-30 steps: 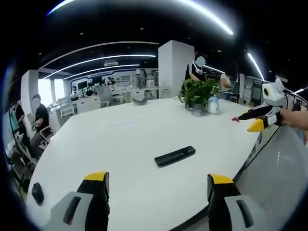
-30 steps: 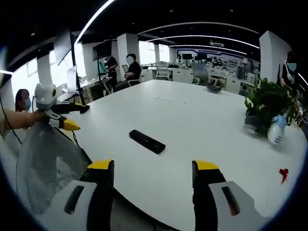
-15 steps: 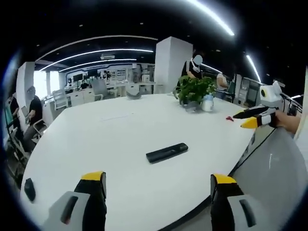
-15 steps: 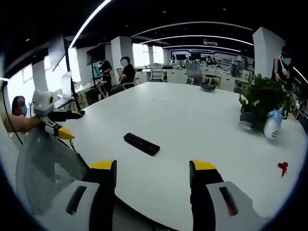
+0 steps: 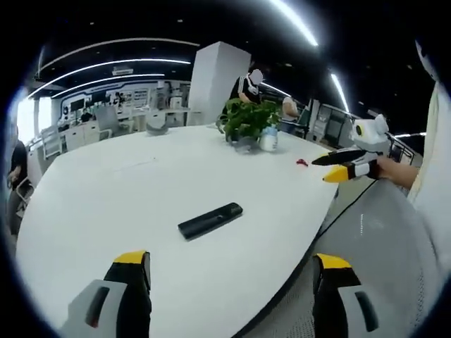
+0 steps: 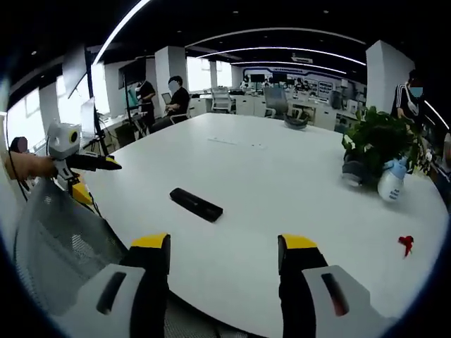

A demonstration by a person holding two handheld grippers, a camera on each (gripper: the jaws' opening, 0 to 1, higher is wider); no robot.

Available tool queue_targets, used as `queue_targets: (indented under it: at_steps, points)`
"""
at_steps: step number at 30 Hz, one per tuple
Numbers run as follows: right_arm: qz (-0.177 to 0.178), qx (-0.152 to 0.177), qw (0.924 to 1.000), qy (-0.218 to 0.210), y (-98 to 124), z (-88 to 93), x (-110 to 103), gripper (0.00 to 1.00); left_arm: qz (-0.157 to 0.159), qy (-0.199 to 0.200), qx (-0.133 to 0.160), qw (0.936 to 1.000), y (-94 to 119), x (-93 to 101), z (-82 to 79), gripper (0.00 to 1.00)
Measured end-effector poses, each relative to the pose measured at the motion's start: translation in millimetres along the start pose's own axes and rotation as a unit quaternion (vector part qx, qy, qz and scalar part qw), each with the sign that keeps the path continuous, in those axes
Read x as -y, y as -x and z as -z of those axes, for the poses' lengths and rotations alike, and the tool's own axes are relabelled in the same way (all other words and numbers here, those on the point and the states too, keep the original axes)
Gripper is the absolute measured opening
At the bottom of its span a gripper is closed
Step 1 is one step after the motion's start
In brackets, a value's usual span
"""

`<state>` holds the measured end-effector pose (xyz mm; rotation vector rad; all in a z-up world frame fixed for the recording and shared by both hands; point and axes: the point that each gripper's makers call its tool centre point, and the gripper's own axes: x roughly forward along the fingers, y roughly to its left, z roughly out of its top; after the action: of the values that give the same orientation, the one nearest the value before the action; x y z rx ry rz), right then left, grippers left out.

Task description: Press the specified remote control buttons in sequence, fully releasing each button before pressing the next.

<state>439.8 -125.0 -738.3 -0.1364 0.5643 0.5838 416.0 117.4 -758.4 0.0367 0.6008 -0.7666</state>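
Slim black rectangular remote control (image 5: 210, 220) – qty 1. Lies flat near middle of white oval tabletop (image 5: 106, 197), clear of everything; prob. placed so buttons stay reachable and in sight.

Left claw (image 5: 229, 271) – yellow-tipped jaws spread wide, nothing held, short of the near edge.

Right claw (image 6: 222, 253) – likewise agape, empty. Neither touching the remote; pressing judged not begun.

Green potted plant (image 6: 380, 141) – 1. White spray bottle (image 6: 390, 184) – 1, beside plant. Small red item (image 6: 405, 243) – 1, unidentifiable.

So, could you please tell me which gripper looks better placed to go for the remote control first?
Probably the right gripper, by a small margin. In its view the remote control lies just ahead of its open jaws, slightly left. In the left gripper view the remote control also sits ahead of the open left gripper. Both are off the white table.
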Motion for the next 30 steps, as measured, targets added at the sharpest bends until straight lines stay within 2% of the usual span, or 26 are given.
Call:
queue_targets:
  at_steps: [2,4,9,12,14,16,17,19,21,24,27,29,30]
  points:
    - [0.003,-0.008,1.0,0.004,-0.4,2.8,0.8,0.63,0.032,0.024,0.007,0.9992,-8.0,0.9,-8.7,1.0]
    - [0.002,-0.008,1.0,0.005,0.0,2.5,0.0,0.63,0.043,0.029,0.008,0.9986,-16.4,-6.4,-14.8,1.0]
    - [0.02,-0.014,0.9997,-0.005,1.4,3.9,5.9,0.6,0.066,-0.035,-0.049,0.996,-39.7,-18.9,-13.9,1.0]
    - [0.022,-0.015,0.9996,-0.01,1.6,4.2,6.8,0.58,0.073,-0.059,-0.065,0.9935,-54.9,-24.2,-15.5,1.0]
    - [0.02,-0.018,0.9996,-0.006,1.2,5.2,5.4,0.57,0.081,-0.084,-0.09,0.9891,-64.6,-26.8,-10.8,1.0]
    - [0.017,-0.025,0.9995,0.002,0.2,6.9,3.0,0.56,0.095,-0.113,-0.112,0.9826,-72.5,-24.3,-6.1,1.0]
    - [0.016,-0.03,0.9994,0.008,-0.4,8.2,1.7,0.56,0.106,-0.134,-0.131,0.9765,-76.8,-22.0,-1.1,1.0]
    - [0.017,-0.036,0.9991,0.015,-0.8,9.8,1.0,0.56,0.12,-0.156,-0.153,0.9684,-82.5,-22.0,6.1,0.98]
    - [0.018,-0.041,0.9988,0.021,-1.0,11.8,1.0,0.55,0.126,-0.187,-0.177,0.958,-88.7,-22.8,13.0,0.98]
    - [0.017,-0.044,0.9987,0.016,-0.8,13.0,1.7,0.54,0.133,-0.217,-0.202,0.9456,-99.1,-26.5,19.0,0.95]
    - [0.014,-0.044,0.9989,0.007,-0.6,13.7,1.9,0.53,0.137,-0.226,-0.215,0.9401,-109.2,-30.3,20.5,0.9]
    - [0.012,-0.046,0.9989,0.007,-1.0,14.0,1.1,0.52,0.14,-0.238,-0.228,0.9336,-115.5,-34.6,22.7,0.87]
    - [0.011,-0.047,0.9988,0.008,-1.4,14.4,0.7,0.51,0.142,-0.25,-0.236,0.9283,-118.5,-38.3,24.3,0.84]
